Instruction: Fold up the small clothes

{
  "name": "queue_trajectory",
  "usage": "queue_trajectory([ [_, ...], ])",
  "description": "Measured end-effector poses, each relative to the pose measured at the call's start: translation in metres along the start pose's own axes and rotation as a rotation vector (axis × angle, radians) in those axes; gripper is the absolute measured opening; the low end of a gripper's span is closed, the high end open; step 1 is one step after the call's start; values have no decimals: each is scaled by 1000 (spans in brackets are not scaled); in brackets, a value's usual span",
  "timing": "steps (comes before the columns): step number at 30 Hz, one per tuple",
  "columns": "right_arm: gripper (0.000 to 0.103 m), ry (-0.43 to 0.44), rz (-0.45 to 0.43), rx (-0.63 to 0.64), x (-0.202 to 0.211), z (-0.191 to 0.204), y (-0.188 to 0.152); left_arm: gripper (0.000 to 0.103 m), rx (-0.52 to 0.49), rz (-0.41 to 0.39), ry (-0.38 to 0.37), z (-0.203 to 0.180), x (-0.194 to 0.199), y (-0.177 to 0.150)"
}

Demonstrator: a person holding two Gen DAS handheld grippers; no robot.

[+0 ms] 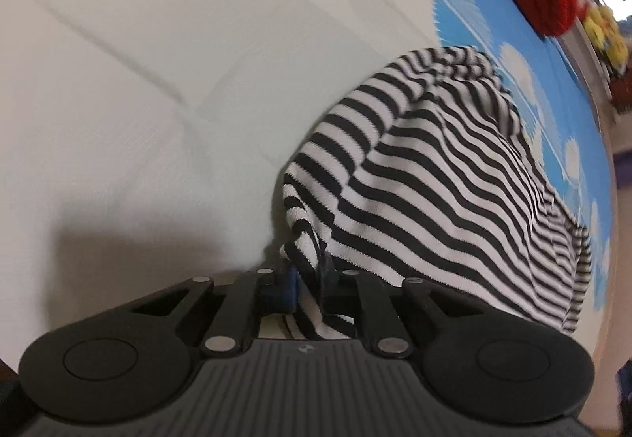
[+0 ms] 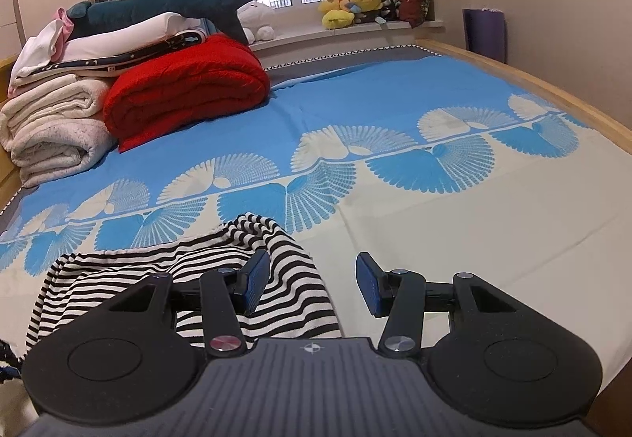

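Note:
A small black-and-white striped garment (image 1: 434, 168) lies bunched on the bed sheet (image 1: 138, 81). My left gripper (image 1: 310, 279) is shut on its near edge, with striped cloth pinched between the blue pads. In the right wrist view the same garment (image 2: 166, 275) lies at the lower left on the sheet (image 2: 454, 223). My right gripper (image 2: 312, 285) is open and empty, just above the garment's right edge; its left finger (image 2: 254, 279) hangs over the cloth.
A folded red blanket (image 2: 185, 85) and a stack of white blankets and linens (image 2: 55, 121) sit at the far left of the bed. Plush toys (image 2: 355, 4) line the windowsill. The wooden bed frame (image 2: 553, 89) runs along the right.

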State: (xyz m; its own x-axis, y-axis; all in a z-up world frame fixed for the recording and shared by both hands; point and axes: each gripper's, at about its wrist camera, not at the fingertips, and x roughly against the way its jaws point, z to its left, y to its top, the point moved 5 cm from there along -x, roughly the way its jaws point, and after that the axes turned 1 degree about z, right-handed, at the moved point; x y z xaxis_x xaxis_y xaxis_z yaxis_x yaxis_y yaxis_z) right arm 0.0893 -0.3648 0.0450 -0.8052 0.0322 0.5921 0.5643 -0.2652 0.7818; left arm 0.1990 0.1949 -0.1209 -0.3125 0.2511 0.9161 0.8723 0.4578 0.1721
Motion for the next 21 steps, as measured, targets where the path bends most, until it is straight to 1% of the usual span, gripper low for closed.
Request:
queue_trajectory([
  [2,50,-3,-1,-12,0,-2,1,9,-38,-31,-14,-6,9,1],
  [4,50,-4,-1,-28,-1,-2,1,8,-56,-64,-44,-5,21,2],
  [8,50,8,2,-52,-6,7,2,8,-29,-114,-93,9,45,2],
  [9,50,11,4,-53,-8,10,2,8,-37,-130,-81,14,52,2],
  [12,50,26,11,-46,-14,24,2,8,-61,-154,8,28,62,0],
  [14,50,37,19,-37,-18,33,1,8,-55,-153,35,37,68,0],
  [16,50,47,24,-25,-22,40,1,8,-36,-152,33,46,75,-1],
  [18,50,54,30,-15,-24,46,1,8,-32,-167,23,41,83,-1],
  [20,50,54,35,-5,-26,50,1,8,-71,-201,11,21,90,-2],
  [21,50,53,37,-3,-27,51,1,8,-98,-221,-12,5,95,-3],
])
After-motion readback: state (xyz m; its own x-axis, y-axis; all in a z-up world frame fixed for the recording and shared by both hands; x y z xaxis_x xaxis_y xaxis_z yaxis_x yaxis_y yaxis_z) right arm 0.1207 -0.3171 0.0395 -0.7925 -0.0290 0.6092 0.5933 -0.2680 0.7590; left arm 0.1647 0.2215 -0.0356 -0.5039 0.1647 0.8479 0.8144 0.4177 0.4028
